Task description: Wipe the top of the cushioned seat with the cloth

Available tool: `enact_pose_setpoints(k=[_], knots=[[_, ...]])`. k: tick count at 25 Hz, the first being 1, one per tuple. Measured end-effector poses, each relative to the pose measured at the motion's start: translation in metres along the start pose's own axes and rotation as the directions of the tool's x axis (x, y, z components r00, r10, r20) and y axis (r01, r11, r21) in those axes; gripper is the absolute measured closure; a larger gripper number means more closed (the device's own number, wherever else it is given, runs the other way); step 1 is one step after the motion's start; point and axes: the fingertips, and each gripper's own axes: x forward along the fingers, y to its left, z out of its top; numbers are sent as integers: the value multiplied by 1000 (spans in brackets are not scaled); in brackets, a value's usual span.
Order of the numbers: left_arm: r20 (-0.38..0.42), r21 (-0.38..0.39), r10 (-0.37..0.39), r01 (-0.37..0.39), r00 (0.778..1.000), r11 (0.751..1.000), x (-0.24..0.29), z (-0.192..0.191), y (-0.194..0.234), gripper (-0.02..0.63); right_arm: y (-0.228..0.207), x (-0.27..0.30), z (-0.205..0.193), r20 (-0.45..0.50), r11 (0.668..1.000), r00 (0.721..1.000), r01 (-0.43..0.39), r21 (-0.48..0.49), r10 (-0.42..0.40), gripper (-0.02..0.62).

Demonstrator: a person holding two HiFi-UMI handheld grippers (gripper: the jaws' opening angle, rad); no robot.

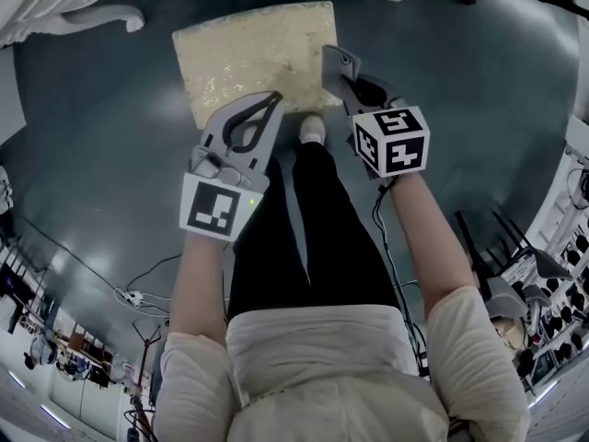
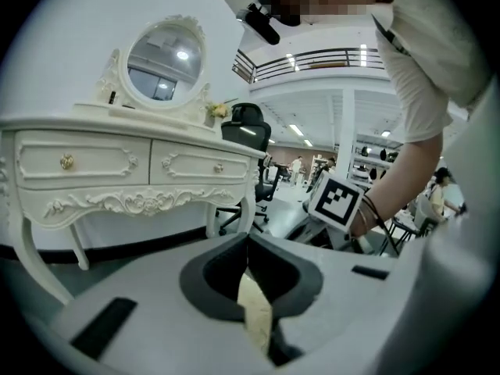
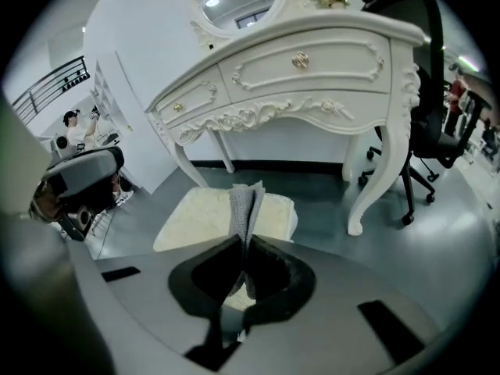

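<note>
The cushioned seat (image 1: 253, 58) is a cream square pad low over the dark floor, just ahead of my feet. My left gripper (image 1: 273, 98) hovers at its near edge with the jaws shut and nothing between them; in the left gripper view a sliver of the cushion (image 2: 256, 315) shows below the left gripper (image 2: 248, 239). My right gripper (image 1: 333, 58) is over the seat's right near corner. In the right gripper view the right gripper (image 3: 244, 244) is shut on a folded grey cloth (image 3: 247, 203) that stands up in front of the cushion (image 3: 195, 213).
A white carved dressing table (image 3: 312, 69) with an oval mirror (image 2: 166, 57) stands behind the seat, its curved legs (image 1: 97, 17) on both sides. A black office chair (image 3: 437, 123) is to the right. Cables (image 1: 138, 295) lie on the floor behind me.
</note>
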Motion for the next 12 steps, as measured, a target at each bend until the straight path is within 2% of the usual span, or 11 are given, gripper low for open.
enact_pose_setpoints(k=[6, 12], knots=[[65, 31, 38, -40, 997, 999, -57, 62, 31, 603, 66, -38, 62, 95, 1000, 995, -20, -17, 22, 569], [139, 96, 126, -140, 982, 985, -118, 136, 63, 603, 133, -87, 125, 210, 997, 976, -50, -58, 61, 569]])
